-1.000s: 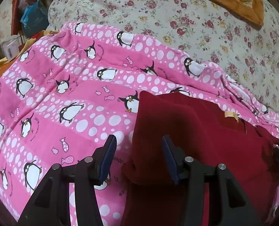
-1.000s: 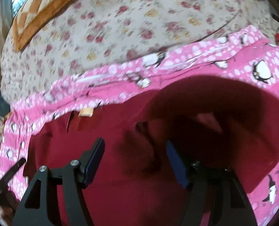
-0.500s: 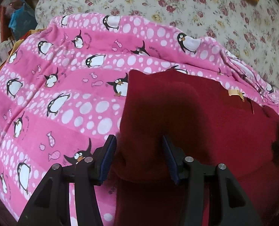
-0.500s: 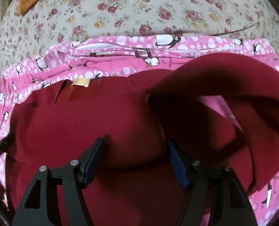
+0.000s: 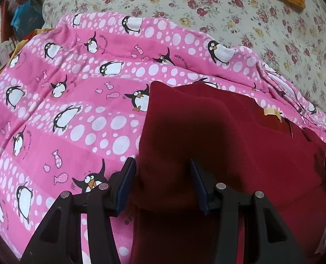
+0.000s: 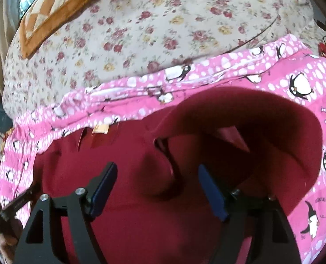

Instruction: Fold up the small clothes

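A dark red garment lies on a pink penguin blanket, with a tan neck label. My left gripper is open, its blue pads either side of a folded edge at the garment's left side. In the right wrist view the red garment has its right side raised into a curved flap, and the label shows at the far edge. My right gripper is open, with a bump of red cloth between the pads. The left gripper's finger shows at the left.
The blanket lies on a floral bedspread. An orange checked cushion sits at the back of the bed. Bags and clutter stand off the bed's left side. The blanket's bunched edge runs behind the garment.
Both grippers stay open. The left view has shifted little since half a second ago. The right gripper has pulled back and tilted up, so the raised red flap looks lower and more bedspread shows.
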Demonstrator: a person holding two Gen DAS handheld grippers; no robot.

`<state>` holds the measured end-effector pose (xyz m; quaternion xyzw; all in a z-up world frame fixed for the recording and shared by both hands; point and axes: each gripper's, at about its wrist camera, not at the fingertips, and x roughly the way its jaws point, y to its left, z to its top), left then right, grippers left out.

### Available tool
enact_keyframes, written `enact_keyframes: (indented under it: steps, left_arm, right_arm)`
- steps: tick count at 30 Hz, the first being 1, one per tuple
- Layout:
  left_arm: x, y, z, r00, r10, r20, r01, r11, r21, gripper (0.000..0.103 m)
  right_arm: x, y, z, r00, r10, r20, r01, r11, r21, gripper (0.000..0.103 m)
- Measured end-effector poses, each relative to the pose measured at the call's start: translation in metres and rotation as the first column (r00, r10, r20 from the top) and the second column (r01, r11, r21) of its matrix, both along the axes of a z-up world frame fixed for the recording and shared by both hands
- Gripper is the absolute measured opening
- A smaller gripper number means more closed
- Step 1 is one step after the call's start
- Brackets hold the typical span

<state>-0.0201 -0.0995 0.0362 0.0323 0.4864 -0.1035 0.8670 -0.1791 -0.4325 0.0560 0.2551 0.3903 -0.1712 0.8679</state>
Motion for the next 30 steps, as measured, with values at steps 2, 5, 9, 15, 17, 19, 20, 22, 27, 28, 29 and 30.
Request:
enact_keyframes:
  steps: [2,5,9,15,17,19,20,22,27,28,29,30]
  left_arm:
    - [0.0,-0.001,0.0,1.0,-0.003,0.005,0.003,1.0,0.006,0.029]
    - [0.001,0.0,0.001,1.0,-0.003,0.005,0.003,1.0,0.003,0.029]
    - [0.004,0.007,0.004,1.0,0.018,0.006,-0.018,0.999,-0.028,0.029]
    - [0.004,0.011,0.011,1.0,0.028,0.01,-0.028,0.998,-0.048,0.029]
    - [0.001,0.012,0.015,0.999,0.023,0.021,-0.022,0.999,-0.049,0.029]
    - [-0.001,0.014,0.019,0.999,0.024,0.04,-0.022,0.998,-0.051,0.029]
    - [-0.002,0.015,0.02,0.999,0.027,0.044,-0.025,0.998,-0.05,0.029]
    - [-0.002,0.017,0.021,0.998,0.034,0.044,-0.032,0.998,-0.054,0.029]
    - [-0.002,0.024,0.024,0.998,0.052,0.038,-0.049,0.996,-0.077,0.029]
    - [-0.002,0.025,0.025,0.998,0.056,0.04,-0.053,0.995,-0.082,0.029]
    - [-0.002,0.026,0.026,0.997,0.059,0.041,-0.056,0.995,-0.087,0.029]
    - [-0.002,0.027,0.026,0.997,0.062,0.042,-0.058,0.994,-0.091,0.029]
  right_arm:
    - [0.004,-0.007,-0.001,0.999,-0.027,0.02,0.027,1.0,0.0,0.08]
    - [0.014,-0.023,-0.006,0.994,-0.092,0.052,0.091,0.996,0.016,0.08]
    - [0.024,-0.04,-0.012,0.99,-0.122,0.063,0.12,0.992,0.035,0.056]
    - [0.012,-0.04,0.01,0.995,-0.046,0.093,0.047,0.999,-0.009,0.015]
    - [0.0,-0.036,0.024,0.994,0.012,0.109,-0.013,1.0,0.01,0.014]
    - [-0.012,-0.027,0.042,0.99,0.086,0.116,-0.088,0.996,0.017,0.014]
    - [-0.017,-0.022,0.05,0.985,0.122,0.123,-0.126,0.992,0.027,0.014]
    - [-0.028,-0.009,0.069,0.969,0.212,0.125,-0.221,0.973,0.063,0.014]
    - [-0.033,0.035,0.085,0.895,0.437,0.087,-0.445,0.874,0.192,0.014]
    - [-0.028,0.047,0.081,0.874,0.48,0.076,-0.484,0.846,0.224,0.015]
    - [-0.022,0.059,0.076,0.858,0.51,0.06,-0.508,0.827,0.243,0.015]
    - [-0.014,0.07,0.07,0.847,0.531,0.039,-0.522,0.814,0.255,0.015]
